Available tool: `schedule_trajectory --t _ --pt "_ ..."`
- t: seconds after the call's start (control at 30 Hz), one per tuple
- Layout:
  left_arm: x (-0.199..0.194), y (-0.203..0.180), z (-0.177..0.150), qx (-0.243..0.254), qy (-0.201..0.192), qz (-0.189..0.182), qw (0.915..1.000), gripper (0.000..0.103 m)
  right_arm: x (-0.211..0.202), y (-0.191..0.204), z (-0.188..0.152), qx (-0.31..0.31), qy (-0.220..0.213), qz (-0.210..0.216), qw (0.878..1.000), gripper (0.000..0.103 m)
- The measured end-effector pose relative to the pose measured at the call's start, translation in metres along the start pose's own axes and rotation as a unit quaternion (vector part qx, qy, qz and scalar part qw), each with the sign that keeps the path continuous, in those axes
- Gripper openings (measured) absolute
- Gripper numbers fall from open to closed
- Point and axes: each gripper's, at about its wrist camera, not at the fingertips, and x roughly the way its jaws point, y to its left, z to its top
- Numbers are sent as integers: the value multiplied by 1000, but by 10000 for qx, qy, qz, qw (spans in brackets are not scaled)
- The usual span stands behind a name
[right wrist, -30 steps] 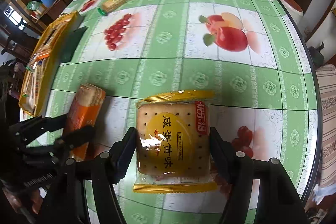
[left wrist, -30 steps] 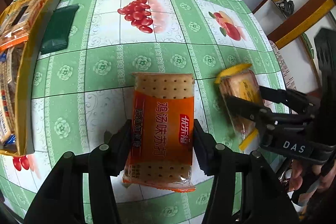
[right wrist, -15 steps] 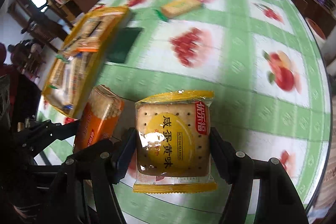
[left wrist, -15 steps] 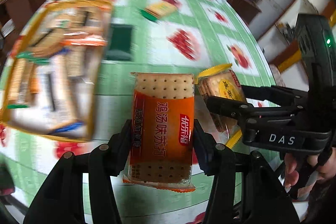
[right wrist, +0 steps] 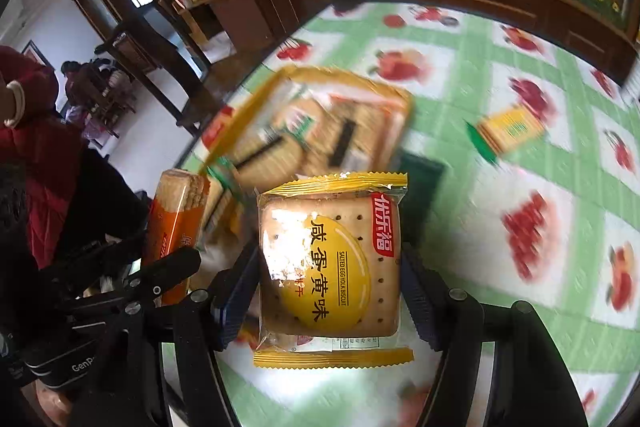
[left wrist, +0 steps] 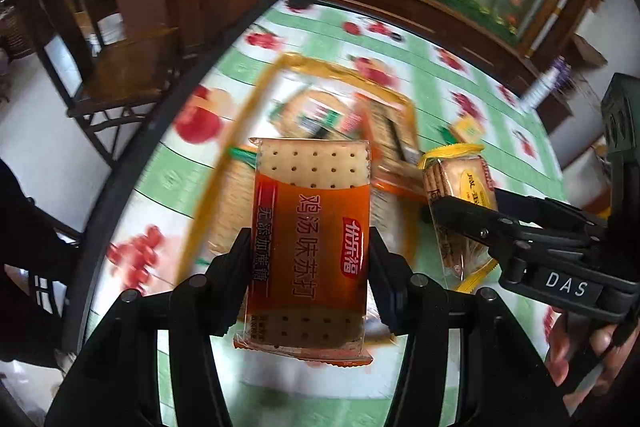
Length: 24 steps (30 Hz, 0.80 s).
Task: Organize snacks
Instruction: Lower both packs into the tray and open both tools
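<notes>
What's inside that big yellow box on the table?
The yellow box holds packets of crackers lying flat, blurred by motion. The orange cracker pack and the yellow salted egg yolk biscuit pack cover its near part, so I can't see everything.

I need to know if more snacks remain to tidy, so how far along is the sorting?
Done: the yellow tray already holds several cracker packs. In hand: the left gripper clamps the orange cracker pack and the right gripper clamps the yellow salted-egg biscuit pack, both above the table near the tray. Left: a yellow-green pack and a dark green pack lie on the tablecloth.
</notes>
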Motion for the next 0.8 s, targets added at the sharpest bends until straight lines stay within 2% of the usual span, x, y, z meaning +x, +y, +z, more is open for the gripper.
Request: schedule_trajectory --t 0.33,0.57,0.8 --pt "28 8 4 -159 162 134 9997 52 53 26 40 -209 41 -253 9995 69" --pt "33 9 2 -173 193 276 9993 52 68 26 42 -257 170 -333 9990 69" --pt "36 5 3 -74 290 654 9974 53 71 31 43 -337 227 -233 9989 70"
